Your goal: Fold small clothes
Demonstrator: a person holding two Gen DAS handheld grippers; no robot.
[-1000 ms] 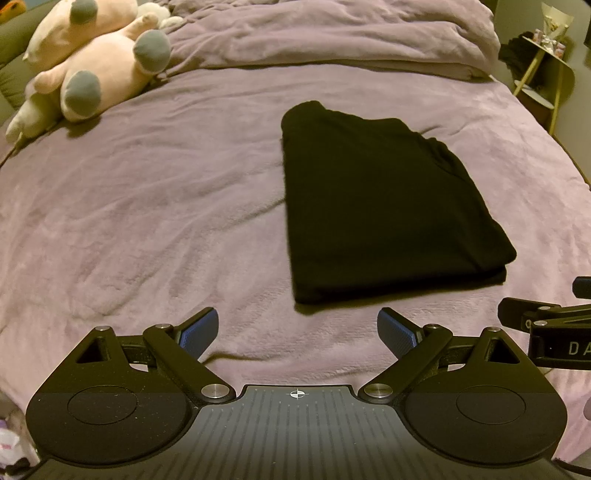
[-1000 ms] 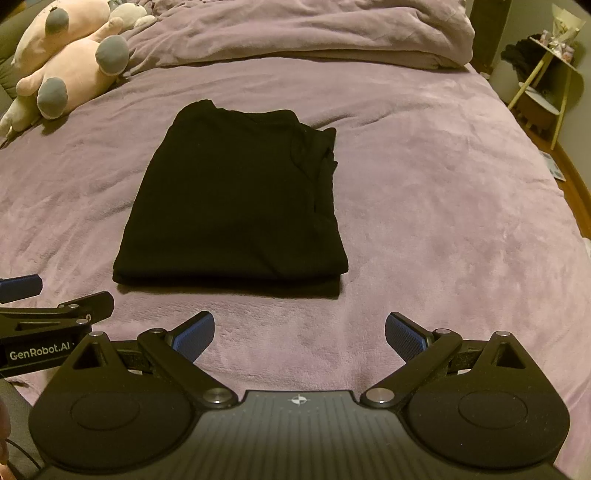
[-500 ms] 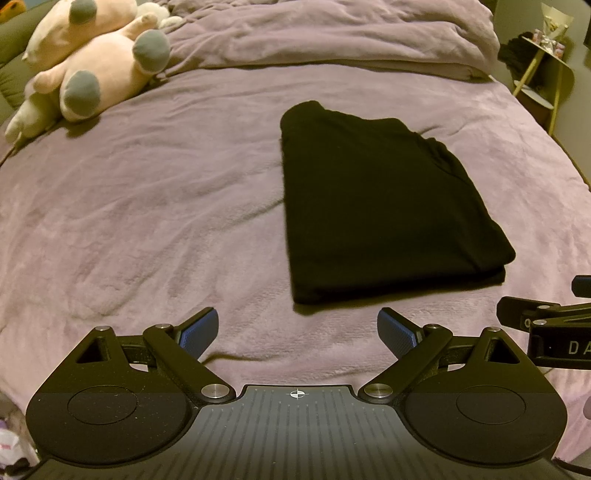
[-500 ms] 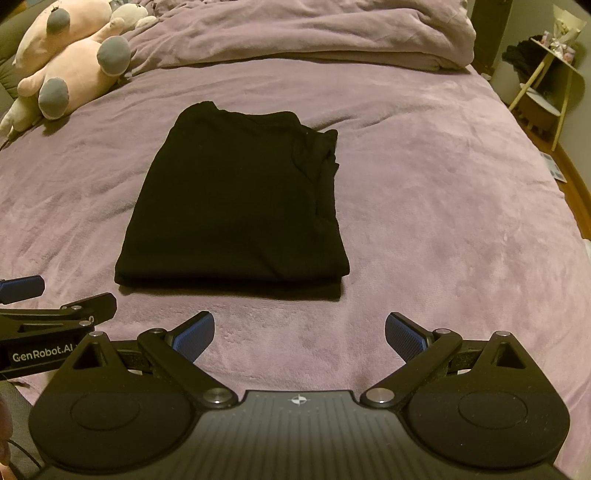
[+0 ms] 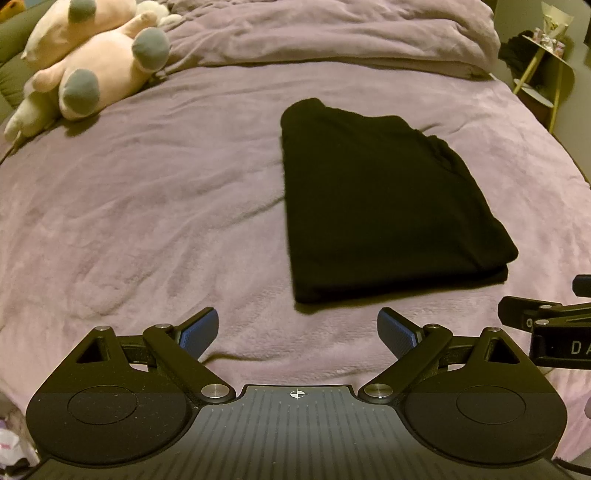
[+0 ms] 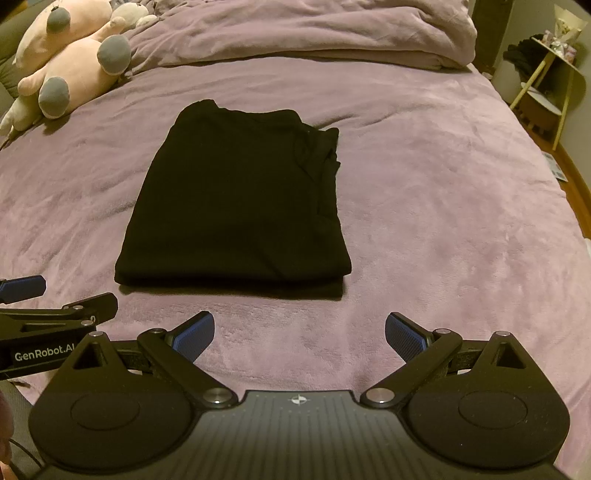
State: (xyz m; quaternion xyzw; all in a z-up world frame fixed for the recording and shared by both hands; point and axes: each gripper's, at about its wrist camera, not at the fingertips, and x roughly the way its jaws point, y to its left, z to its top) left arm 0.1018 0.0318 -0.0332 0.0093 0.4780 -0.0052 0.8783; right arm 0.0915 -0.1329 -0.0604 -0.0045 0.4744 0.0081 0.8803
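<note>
A black garment lies folded into a flat rectangle on the purple blanket; it also shows in the right wrist view. My left gripper is open and empty, hovering near the blanket in front of the garment's near left corner. My right gripper is open and empty, in front of the garment's near right edge. Neither touches the cloth. The right gripper's side shows at the right edge of the left wrist view.
A pink and grey plush toy lies at the far left. A bunched purple duvet runs along the back. A yellow side table stands off the bed at the right, beside the bed's right edge.
Almost nothing: the right gripper has drifted slightly, so the garment sits a touch lower and further right in its view. The garment has not moved.
</note>
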